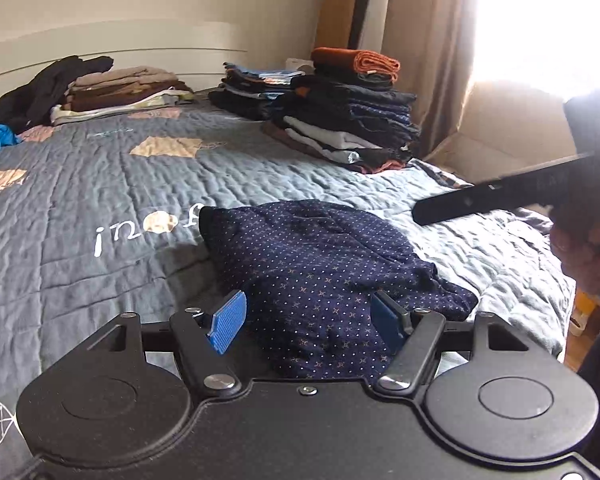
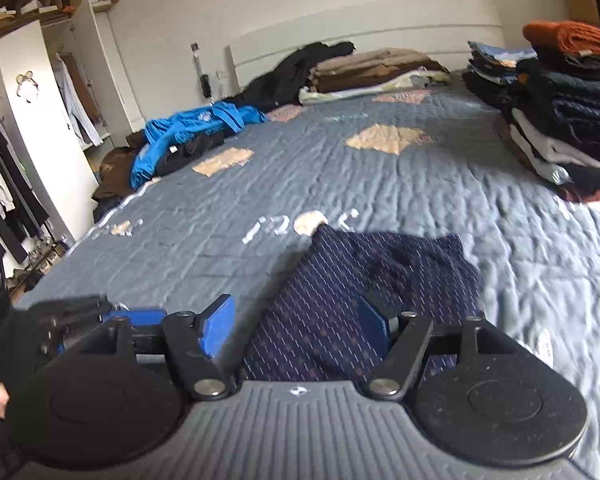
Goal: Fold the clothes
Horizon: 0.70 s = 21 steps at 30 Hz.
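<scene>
Navy dotted garment point(image 1: 320, 276) lay crumpled on the grey quilted bedspread point(image 1: 100, 184), near the bed's front edge. Left gripper point(image 1: 308, 322) hovered over its near part — blue pads spread, nothing pinched. Right gripper point(image 2: 296, 326) likewise stood spread above the same cloth point(image 2: 364, 292), empty; that view was motion-blurred. Tall folded stack point(image 1: 348, 120) sat far right on the bed, a brown folded pile point(image 1: 120, 92) by the headboard, and a blue garment point(image 2: 188, 132) at the left edge.
</scene>
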### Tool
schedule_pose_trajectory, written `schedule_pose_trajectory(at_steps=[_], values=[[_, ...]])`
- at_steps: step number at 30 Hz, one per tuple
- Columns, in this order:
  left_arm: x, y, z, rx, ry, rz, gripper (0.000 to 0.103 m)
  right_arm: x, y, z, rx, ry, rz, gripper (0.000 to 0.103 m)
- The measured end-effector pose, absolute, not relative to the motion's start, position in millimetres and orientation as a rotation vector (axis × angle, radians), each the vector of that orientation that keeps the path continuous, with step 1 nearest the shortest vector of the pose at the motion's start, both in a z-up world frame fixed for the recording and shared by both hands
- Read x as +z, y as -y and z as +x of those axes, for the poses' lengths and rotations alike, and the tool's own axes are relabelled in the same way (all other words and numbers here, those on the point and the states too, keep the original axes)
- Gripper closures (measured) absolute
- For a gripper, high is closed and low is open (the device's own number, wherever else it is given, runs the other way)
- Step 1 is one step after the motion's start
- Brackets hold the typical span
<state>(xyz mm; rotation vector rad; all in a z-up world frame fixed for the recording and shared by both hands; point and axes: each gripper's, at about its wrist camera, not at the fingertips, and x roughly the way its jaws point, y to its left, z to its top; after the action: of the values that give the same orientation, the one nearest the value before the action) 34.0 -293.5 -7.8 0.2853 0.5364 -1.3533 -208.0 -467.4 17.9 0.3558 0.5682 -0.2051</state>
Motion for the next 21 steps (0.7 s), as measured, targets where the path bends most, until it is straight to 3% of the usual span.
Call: schedule_pose_trajectory(at_steps=[21], values=[[1.0, 317.3, 32.8, -1.302, -0.544, 0.273, 0.035, -37.8, 472.9, -230.2, -0.218, -0.603, 0.427, 0.034]])
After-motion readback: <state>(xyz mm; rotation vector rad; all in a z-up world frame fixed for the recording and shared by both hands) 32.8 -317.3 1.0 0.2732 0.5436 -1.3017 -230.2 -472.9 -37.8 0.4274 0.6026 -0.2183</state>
